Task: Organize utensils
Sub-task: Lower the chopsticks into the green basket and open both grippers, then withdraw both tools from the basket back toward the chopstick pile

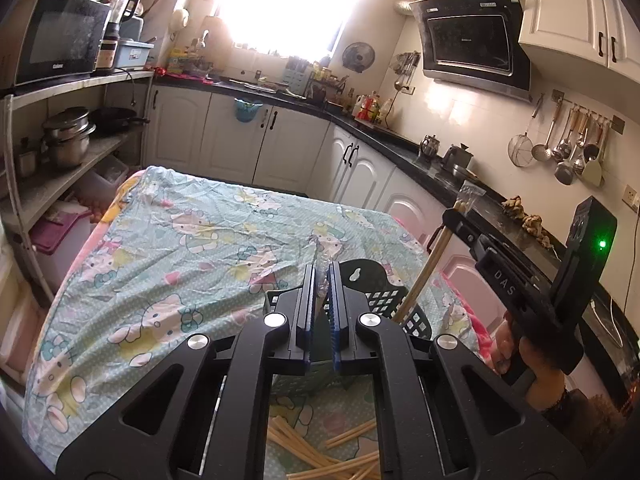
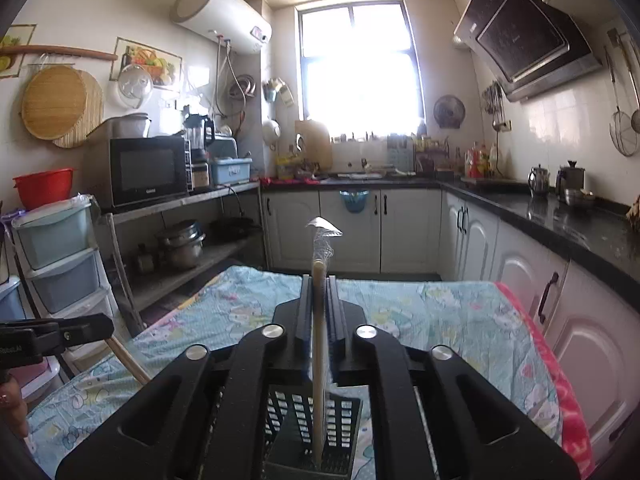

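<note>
Right gripper [image 2: 319,308]: closed on a wrapped pair of chopsticks [image 2: 319,344], held upright, the clear wrapper puffing out above the fingers and the lower end reaching down into the black slotted holder [image 2: 316,436] directly below.

Left gripper [image 1: 321,304]: narrow, pinching what looks like a scrap of clear wrapper [image 1: 321,280]; whether a stick is in it cannot be told. It hangs just above the same holder.

Loose chopsticks [image 1: 320,452]: a scattered heap on the cartoon-print cloth [image 1: 160,264] covering the counter, near the holder.

Handling note, as a judgement: the step appears to be dropping the wrapped pair into the holder. Keep the sticks vertical and centred over the opening, lower until the tips sit well inside, then open slowly so the pair does not tip out. The wrapper is slippery and may snag.

Writing: "DAS" on the right gripper's side, seen from the left camera. Microwave [image 2: 148,170] badge too small to read.
</note>
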Demonstrator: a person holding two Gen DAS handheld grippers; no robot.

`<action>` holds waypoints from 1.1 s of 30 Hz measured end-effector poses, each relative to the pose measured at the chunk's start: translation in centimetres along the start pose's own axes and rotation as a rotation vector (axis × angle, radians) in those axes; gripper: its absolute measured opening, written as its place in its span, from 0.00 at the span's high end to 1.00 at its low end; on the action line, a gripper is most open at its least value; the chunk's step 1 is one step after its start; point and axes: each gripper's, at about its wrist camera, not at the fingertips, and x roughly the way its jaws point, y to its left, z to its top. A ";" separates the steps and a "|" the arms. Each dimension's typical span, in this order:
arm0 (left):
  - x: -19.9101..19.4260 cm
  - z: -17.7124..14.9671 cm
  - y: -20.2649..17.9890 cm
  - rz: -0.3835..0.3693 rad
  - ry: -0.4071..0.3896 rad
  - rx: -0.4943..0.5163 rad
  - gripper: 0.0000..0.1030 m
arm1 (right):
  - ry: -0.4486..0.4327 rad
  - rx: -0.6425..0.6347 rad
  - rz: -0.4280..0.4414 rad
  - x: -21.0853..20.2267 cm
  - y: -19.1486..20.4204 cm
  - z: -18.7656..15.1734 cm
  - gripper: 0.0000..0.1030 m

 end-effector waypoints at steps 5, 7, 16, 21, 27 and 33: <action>-0.4 -0.1 -0.2 0.026 -0.010 0.003 0.75 | 0.020 0.007 -0.008 -0.1 -0.2 -0.6 0.66; -0.8 -0.1 -0.1 0.033 -0.020 0.001 0.68 | 0.024 0.011 -0.007 -0.3 -0.3 -0.6 0.58; -3.7 0.3 0.3 0.050 -0.093 -0.017 0.22 | 0.025 0.029 0.000 -2.4 -0.6 -0.3 0.37; -4.9 0.0 0.4 0.066 -0.113 -0.027 0.10 | 0.022 0.018 -0.002 -4.0 -0.4 -0.3 0.30; -6.1 -0.7 0.3 0.071 -0.123 -0.022 0.10 | 0.020 0.007 0.009 -6.2 0.1 -0.5 0.24; -7.3 -1.7 -0.4 0.081 -0.136 0.006 0.10 | 0.019 -0.009 0.028 -8.2 0.8 -0.8 0.20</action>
